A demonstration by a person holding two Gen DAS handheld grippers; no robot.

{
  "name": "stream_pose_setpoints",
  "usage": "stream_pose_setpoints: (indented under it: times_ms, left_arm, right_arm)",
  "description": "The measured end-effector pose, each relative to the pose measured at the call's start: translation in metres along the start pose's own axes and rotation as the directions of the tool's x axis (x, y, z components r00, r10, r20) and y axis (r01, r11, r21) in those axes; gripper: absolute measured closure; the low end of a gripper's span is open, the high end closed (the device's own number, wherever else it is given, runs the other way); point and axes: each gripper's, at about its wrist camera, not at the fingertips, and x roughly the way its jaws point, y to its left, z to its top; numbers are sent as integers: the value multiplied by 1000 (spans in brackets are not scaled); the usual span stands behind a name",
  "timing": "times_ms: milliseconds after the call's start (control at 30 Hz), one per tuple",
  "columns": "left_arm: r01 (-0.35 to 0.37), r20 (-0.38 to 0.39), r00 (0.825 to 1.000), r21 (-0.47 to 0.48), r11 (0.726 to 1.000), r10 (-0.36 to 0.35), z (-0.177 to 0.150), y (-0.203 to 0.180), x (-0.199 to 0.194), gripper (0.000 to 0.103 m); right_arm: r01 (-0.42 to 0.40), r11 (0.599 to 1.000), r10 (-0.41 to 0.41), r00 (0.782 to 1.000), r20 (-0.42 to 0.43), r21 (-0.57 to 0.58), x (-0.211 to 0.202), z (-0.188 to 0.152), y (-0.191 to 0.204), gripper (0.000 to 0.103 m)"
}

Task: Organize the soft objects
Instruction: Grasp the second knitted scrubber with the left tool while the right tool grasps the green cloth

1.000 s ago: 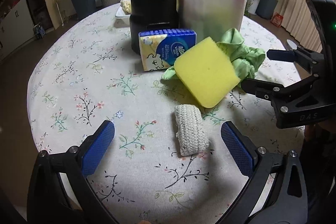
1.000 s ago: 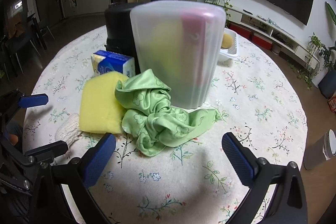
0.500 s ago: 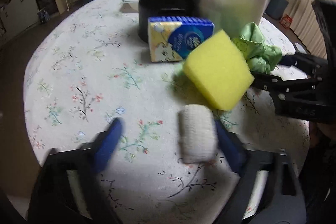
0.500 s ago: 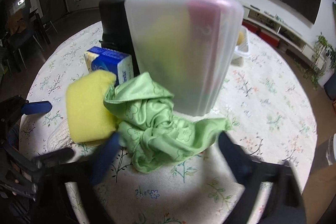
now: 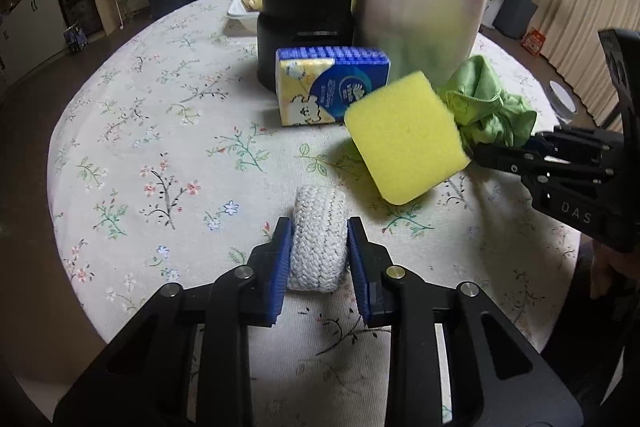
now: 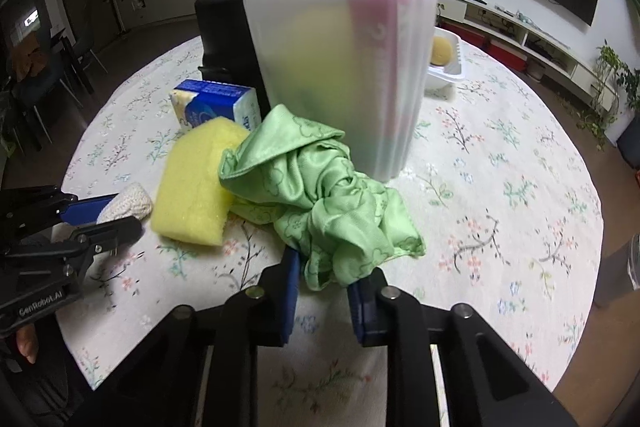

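Observation:
A white knitted roll (image 5: 318, 223) lies on the flowered tablecloth (image 5: 160, 147) near the front edge. My left gripper (image 5: 318, 239) has its jaws closing, and the blue pads press on both sides of the roll. A crumpled green cloth (image 6: 320, 195) lies in front of a tall translucent container (image 6: 340, 67). My right gripper (image 6: 323, 273) is shut on the cloth's near edge. A yellow sponge (image 5: 404, 139) leans tilted between the roll and the cloth. In the right wrist view the left gripper (image 6: 104, 215) shows at the left with the roll in it.
A blue and yellow tissue pack (image 5: 332, 91) stands behind the sponge, against a black container (image 5: 304, 11). A white tray (image 6: 444, 67) with a yellow item sits at the back. The round table's edge curves close by on all sides. Potted plants stand beyond it.
Both grippers went from wide open to closed: the left around the white knitted roll, the right on the green cloth. The sponge tilted and shifted slightly.

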Motion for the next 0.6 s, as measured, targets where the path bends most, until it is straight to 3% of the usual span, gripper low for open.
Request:
stream_pose_setpoints:
  times_ms: [300,600]
  left_arm:
    - [13,39,999,16,1000,-14,5,1,-23,78]
    - [25,62,998,22,999,-26,13,5,-34,78]
  right_arm:
    - [-24,997,25,999,-20,72,-28,-17,-4,82]
    - [0,996,-3,999,33,86,-72,-14,-6,83]
